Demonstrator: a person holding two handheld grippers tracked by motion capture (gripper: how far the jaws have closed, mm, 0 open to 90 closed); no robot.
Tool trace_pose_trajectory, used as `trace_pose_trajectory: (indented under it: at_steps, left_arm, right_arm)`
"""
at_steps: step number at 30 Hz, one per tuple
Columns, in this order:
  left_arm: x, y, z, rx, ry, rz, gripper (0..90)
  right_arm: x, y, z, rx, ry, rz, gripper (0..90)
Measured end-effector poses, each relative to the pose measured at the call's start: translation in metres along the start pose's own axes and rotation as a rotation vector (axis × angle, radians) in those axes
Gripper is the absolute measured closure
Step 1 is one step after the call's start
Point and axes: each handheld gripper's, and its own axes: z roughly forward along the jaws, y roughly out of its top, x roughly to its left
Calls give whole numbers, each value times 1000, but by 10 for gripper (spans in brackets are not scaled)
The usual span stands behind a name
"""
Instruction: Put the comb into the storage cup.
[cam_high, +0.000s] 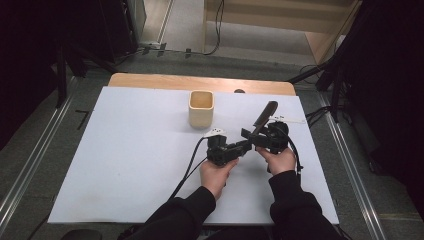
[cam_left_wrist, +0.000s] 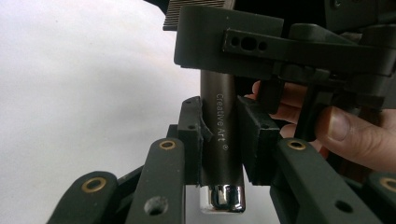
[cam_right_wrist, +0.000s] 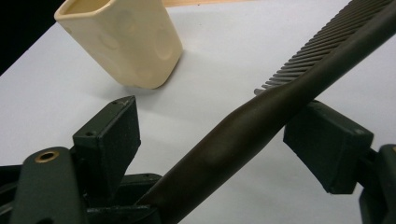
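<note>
A dark brown comb (cam_high: 265, 116) with a rounded handle and fine teeth is held above the white table sheet (cam_high: 125, 150), slanting up to the far right. My left gripper (cam_left_wrist: 222, 135) is shut on the handle's lower end, just above its shiny metal cap; the handle reads "Creative Art". My right gripper (cam_right_wrist: 219, 140) straddles the handle (cam_right_wrist: 261, 121) higher up, near the teeth (cam_right_wrist: 322, 46). Its jaws stand open, and the left pad (cam_right_wrist: 112, 135) is well clear of the handle. In the high view both grippers meet right of the table's middle, the left gripper (cam_high: 244, 146) below the right gripper (cam_high: 248, 134).
A cream square cup (cam_high: 201, 108) stands upright on the sheet behind the grippers, also in the right gripper view (cam_right_wrist: 126, 42). A strip of bare wood (cam_high: 200, 81) runs along the table's far edge. The hand's thumb (cam_left_wrist: 355, 135) on the right gripper shows close behind the comb.
</note>
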Motion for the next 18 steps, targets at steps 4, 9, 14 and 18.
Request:
trace_pose_trajectory:
  at_steps: [4,9,14,18]
  left_arm:
    - [1,-1,2,-20,0,-9,730]
    - [0,-3,5,-36,1,-11,730]
    - [-2,-4,6,-45,18,19,730]
    - [-2,-5,7,-58,18,31,729]
  right_arm:
    - [-1,2,-1,3,9,3,248]
    - [-1,4,-1,37,-3,20,339]
    - [-2,7,-1,43,-39,34,435]
    - [-1,8,-1,51,-68,59,497]
